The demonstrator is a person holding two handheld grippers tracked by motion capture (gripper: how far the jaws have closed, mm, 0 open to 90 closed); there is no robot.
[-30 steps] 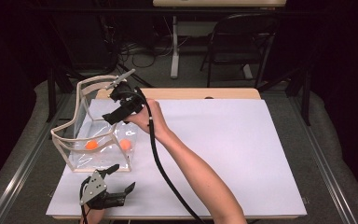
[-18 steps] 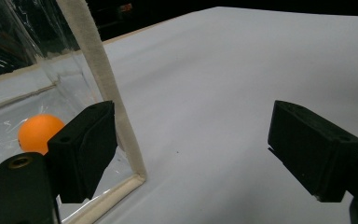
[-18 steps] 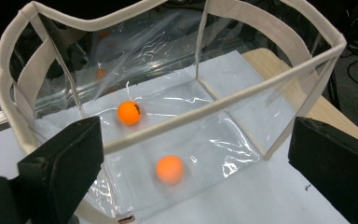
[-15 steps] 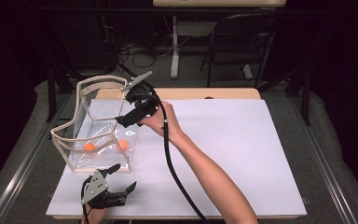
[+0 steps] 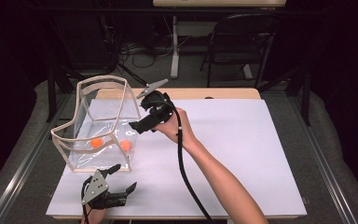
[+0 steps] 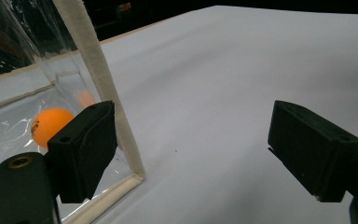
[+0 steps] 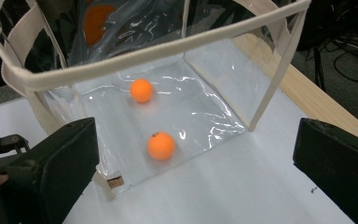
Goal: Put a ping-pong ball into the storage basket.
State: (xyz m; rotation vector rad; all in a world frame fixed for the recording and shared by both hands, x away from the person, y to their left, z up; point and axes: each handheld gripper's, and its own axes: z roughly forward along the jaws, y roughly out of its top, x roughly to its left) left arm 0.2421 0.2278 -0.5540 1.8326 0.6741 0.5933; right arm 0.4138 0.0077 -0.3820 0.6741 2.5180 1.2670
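Note:
A clear bag with cream trim [image 5: 101,83] stands open-topped at the left of the white table cover. Two orange balls [image 5: 96,142] [image 5: 127,145] lie on its floor; the right gripper view shows them as a near ball [image 7: 161,145] and a far ball [image 7: 141,90]. My right gripper [image 5: 142,116] hovers just right of the bag, pointing at it. Its jaws have just been opening and stand wide with nothing between them [image 7: 193,177]. My left gripper [image 5: 122,179] rests open in front of the bag's near right corner [image 6: 198,154], with one ball [image 6: 51,126] visible through the wall.
The white cover [image 5: 242,140] lies bare to the right of the bag. A wooden table edge [image 5: 223,93] runs along the back. A chair [image 5: 242,42] and cables stand on the floor beyond. The right gripper's cable [image 5: 186,177] trails along the person's forearm.
The right gripper has moved from above the bag's opening to the right and slightly down, and its jaws have spread wider. The left gripper and both balls have stayed put.

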